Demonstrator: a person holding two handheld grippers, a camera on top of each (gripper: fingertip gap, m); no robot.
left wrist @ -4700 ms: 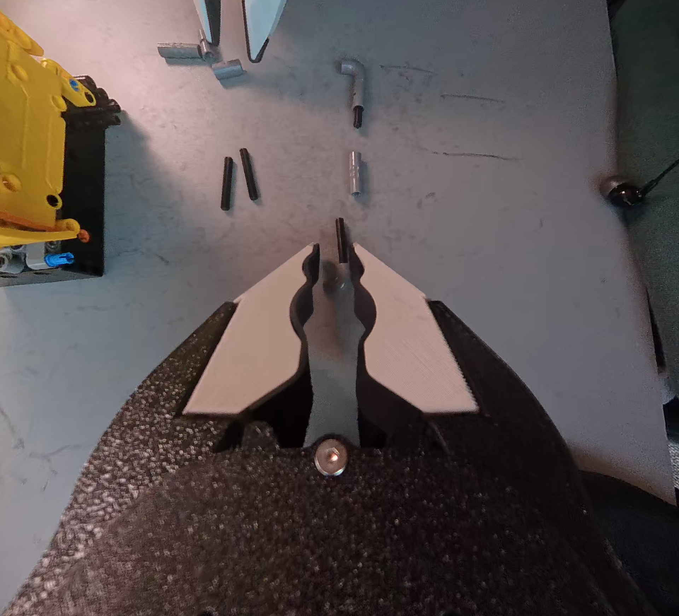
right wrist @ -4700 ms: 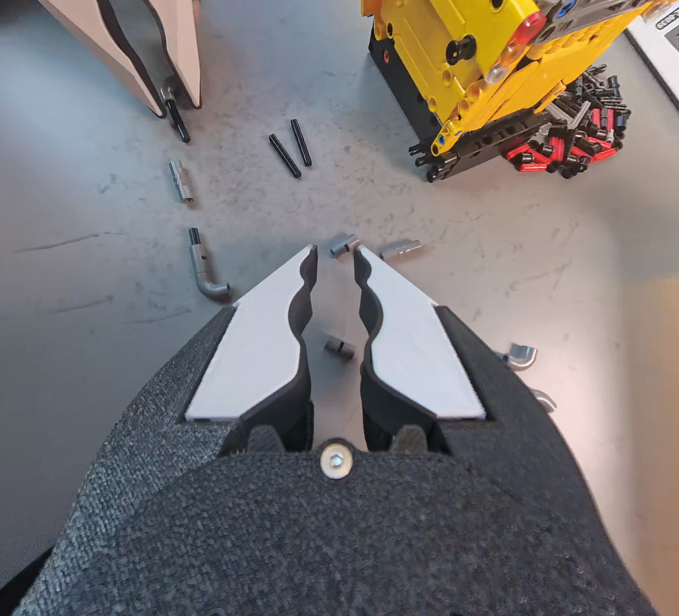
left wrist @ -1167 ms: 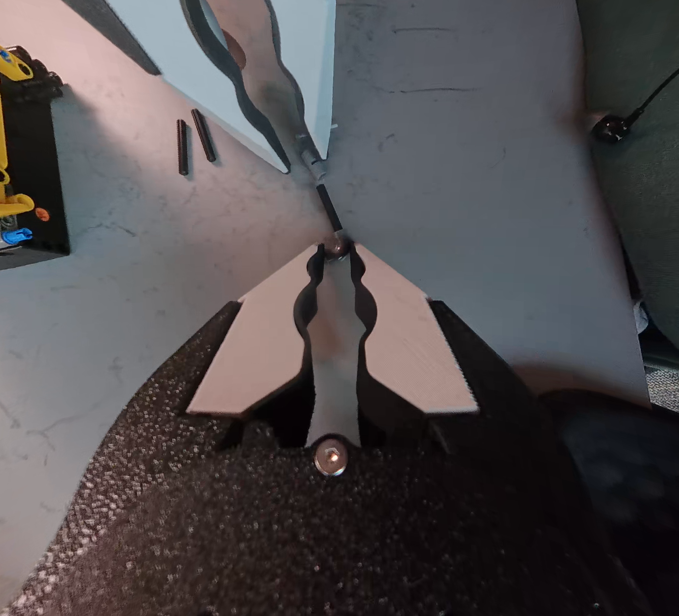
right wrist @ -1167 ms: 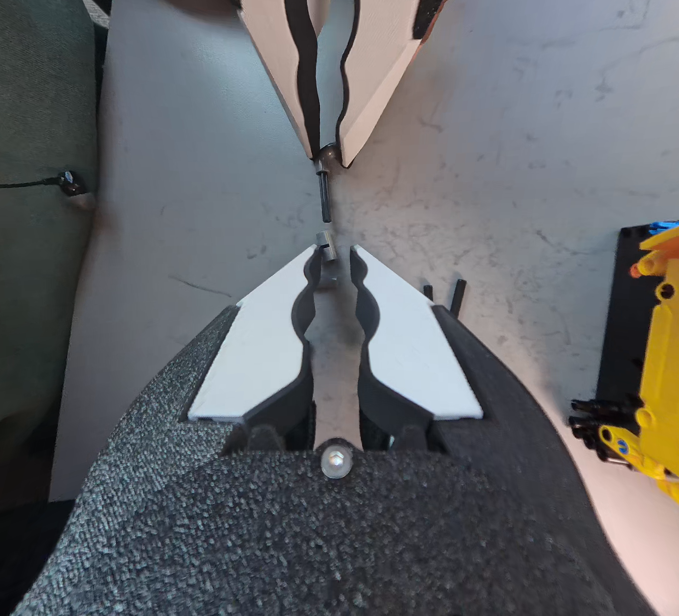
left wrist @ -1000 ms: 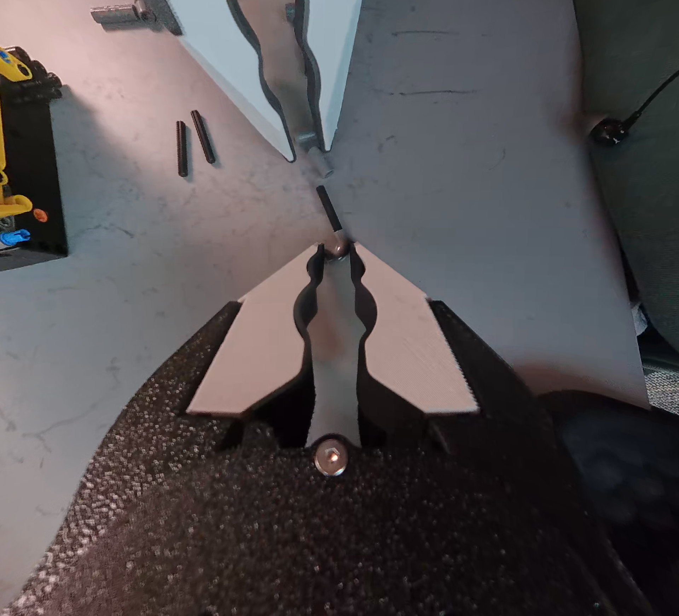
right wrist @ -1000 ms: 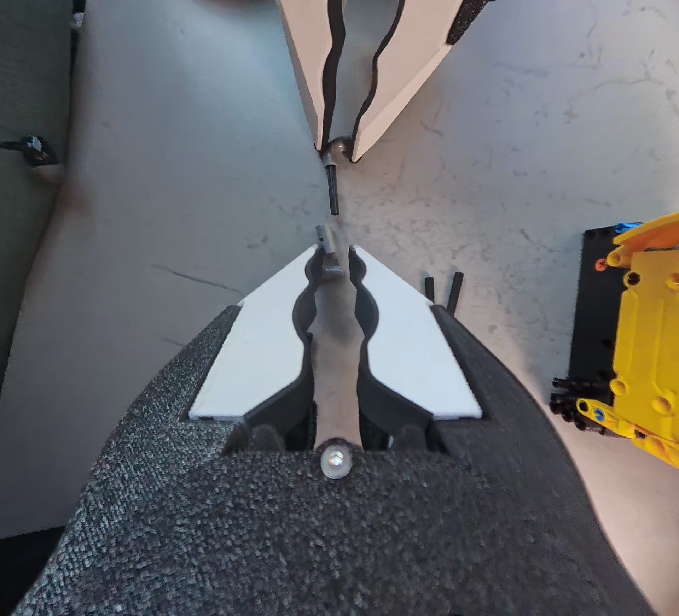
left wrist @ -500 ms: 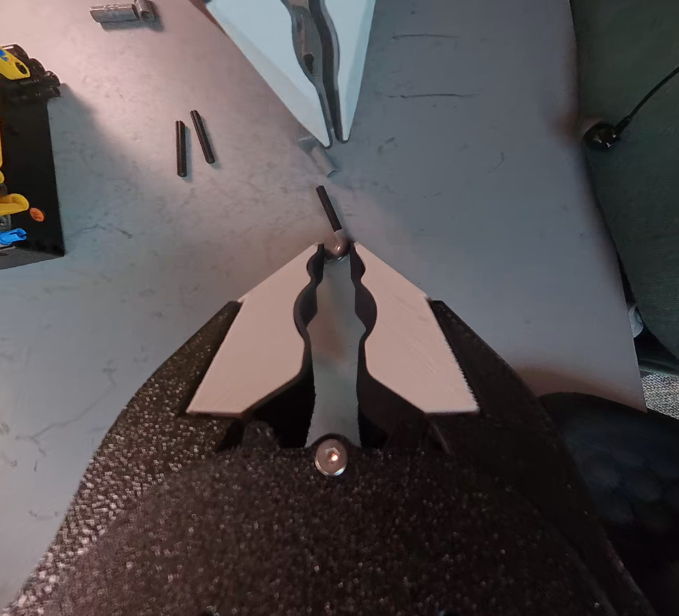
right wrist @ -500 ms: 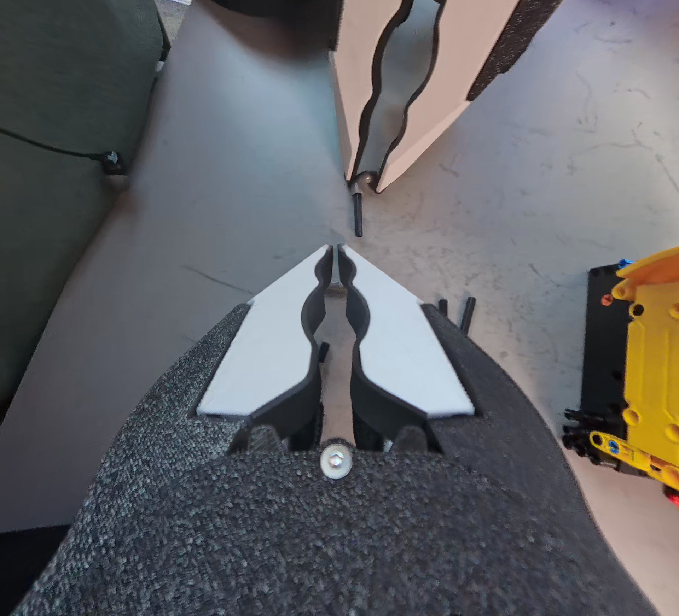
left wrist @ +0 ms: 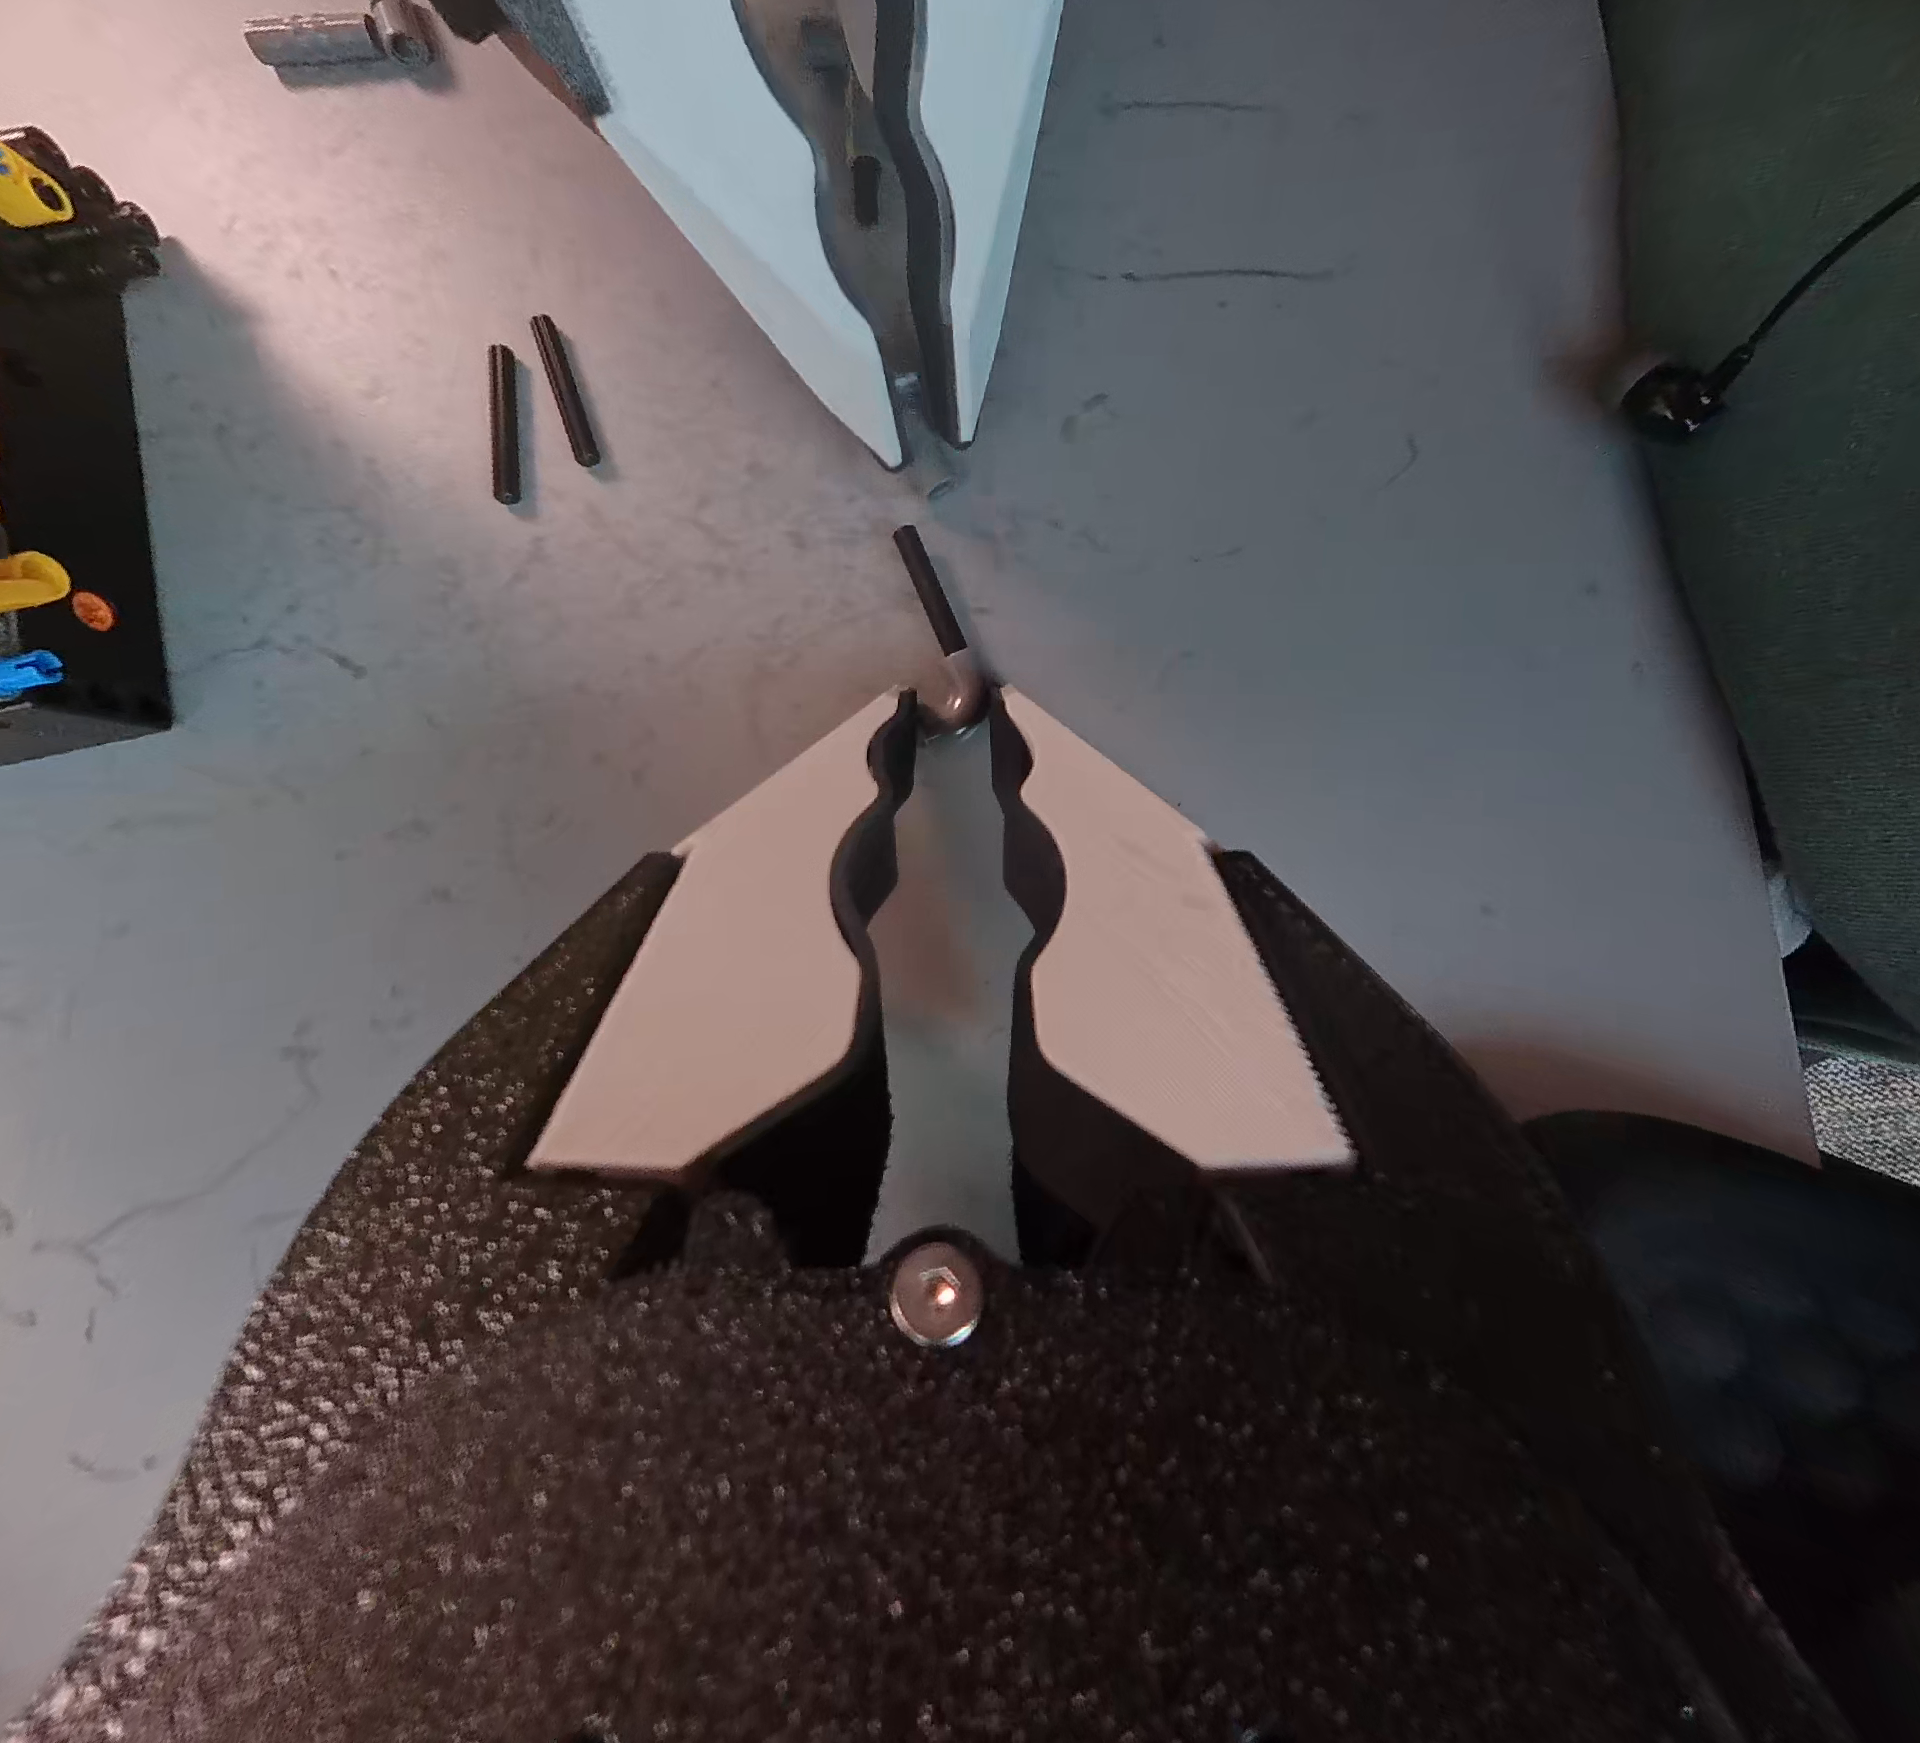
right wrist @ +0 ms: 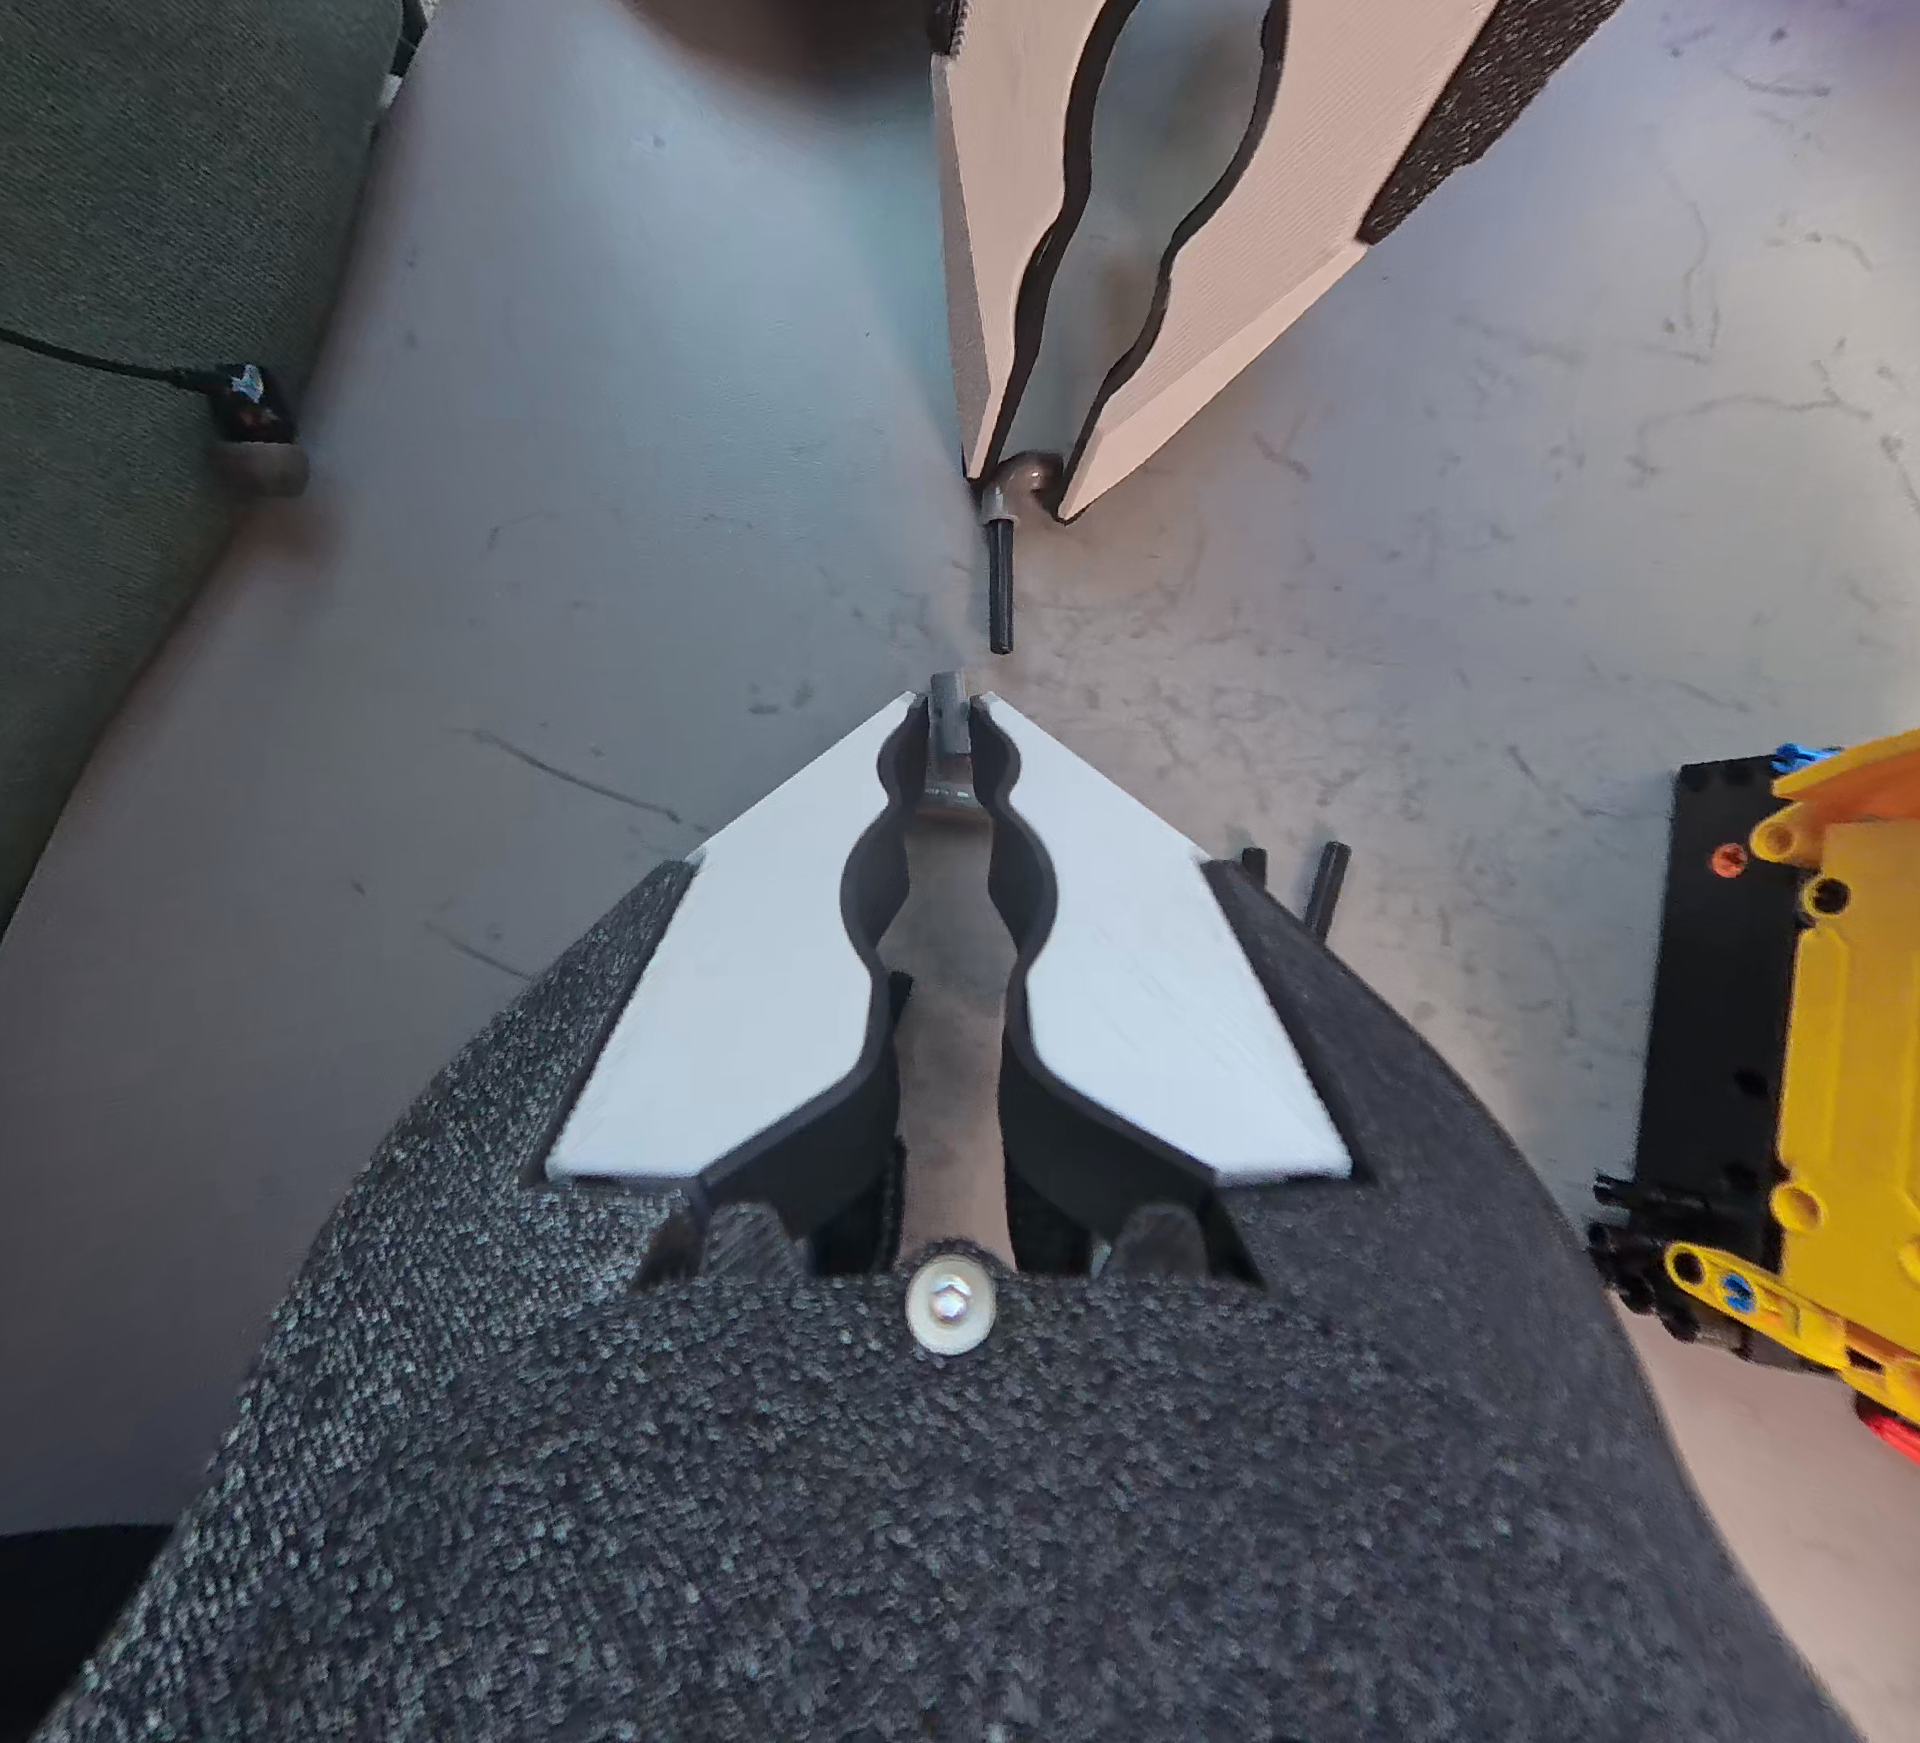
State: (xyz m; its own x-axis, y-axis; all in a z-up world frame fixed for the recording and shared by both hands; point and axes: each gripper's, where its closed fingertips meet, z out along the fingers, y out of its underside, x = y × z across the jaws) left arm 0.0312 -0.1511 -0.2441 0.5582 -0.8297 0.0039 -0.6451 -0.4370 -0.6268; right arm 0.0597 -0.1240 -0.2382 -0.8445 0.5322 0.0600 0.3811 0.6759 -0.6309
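Observation:
My left gripper (left wrist: pixel 951 711) is shut on a grey elbow connector (left wrist: pixel 954 709) with a black axle (left wrist: pixel 928 587) sticking out forward. It also shows in the right wrist view (right wrist: pixel 1023 488), with the elbow (right wrist: pixel 1023 480) and axle (right wrist: pixel 1000 587) pointing at my right gripper. My right gripper (right wrist: pixel 948 706) is shut on a small grey sleeve connector (right wrist: pixel 948 714). In the left wrist view the right gripper (left wrist: pixel 925 446) faces mine, its sleeve (left wrist: pixel 935 478) just short of the axle tip. Both are held above the grey table (left wrist: pixel 1299 550).
Two loose black axles (left wrist: pixel 540 405) lie left of the grippers, also behind my right fingers (right wrist: pixel 1325 883). A grey connector piece (left wrist: pixel 332 36) lies at far left. A yellow and black brick model (right wrist: pixel 1808 1049) stands at the table side. A dark chair and cable (left wrist: pixel 1683 389) border the edge. There is about 5 centimeters between the tips of the two grippers.
The right gripper drew back from the axle, closed tighter on the sleeve, and now lines up with the axle tip again. My left gripper has held still.

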